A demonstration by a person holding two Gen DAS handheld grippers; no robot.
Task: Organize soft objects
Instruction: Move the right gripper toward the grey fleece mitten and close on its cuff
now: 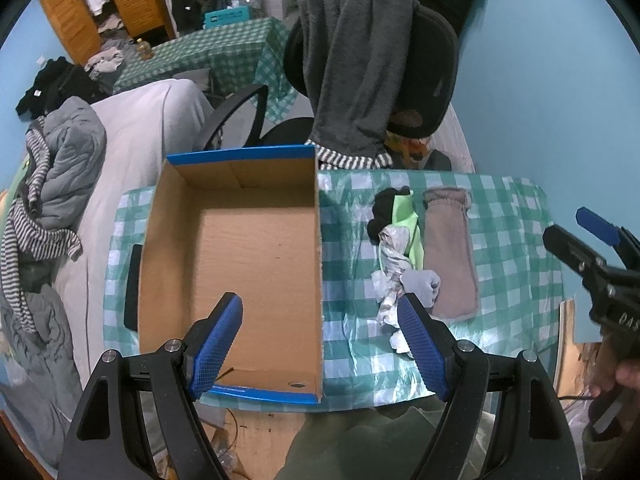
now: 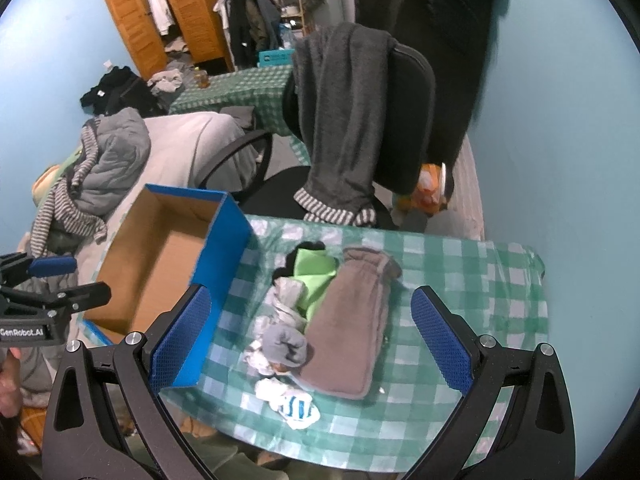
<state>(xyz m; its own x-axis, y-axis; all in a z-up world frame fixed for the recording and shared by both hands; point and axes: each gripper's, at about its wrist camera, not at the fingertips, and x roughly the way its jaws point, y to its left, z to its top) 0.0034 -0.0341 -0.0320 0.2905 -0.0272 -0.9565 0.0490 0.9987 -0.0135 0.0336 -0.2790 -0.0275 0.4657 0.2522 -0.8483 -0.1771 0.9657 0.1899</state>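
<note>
An empty cardboard box with blue outer walls (image 1: pixel 240 248) (image 2: pixel 224 256) stands on the left of the green checked table (image 1: pixel 512 240) (image 2: pixel 480 280). To its right lies a pile of soft things: a long brown sock (image 1: pixel 450 252) (image 2: pixel 352 320), a green cloth (image 1: pixel 408 220) (image 2: pixel 314 276), a black item (image 1: pixel 384 204), a patterned grey-white cloth (image 1: pixel 392 268) (image 2: pixel 286 300), a grey bundle (image 1: pixel 422 284) (image 2: pixel 286 346) and a white-and-blue striped sock (image 2: pixel 294 402). My left gripper (image 1: pixel 320 312) is open over the box's near right part. My right gripper (image 2: pixel 310 308) is open above the pile.
A black office chair with a grey garment draped over it (image 1: pixel 360 72) (image 2: pixel 348 120) stands behind the table. A bed with heaped clothes (image 1: pixel 60 184) (image 2: pixel 104 168) is to the left. A second checked table (image 1: pixel 216 52) and a wooden wardrobe (image 2: pixel 172 20) stand farther back.
</note>
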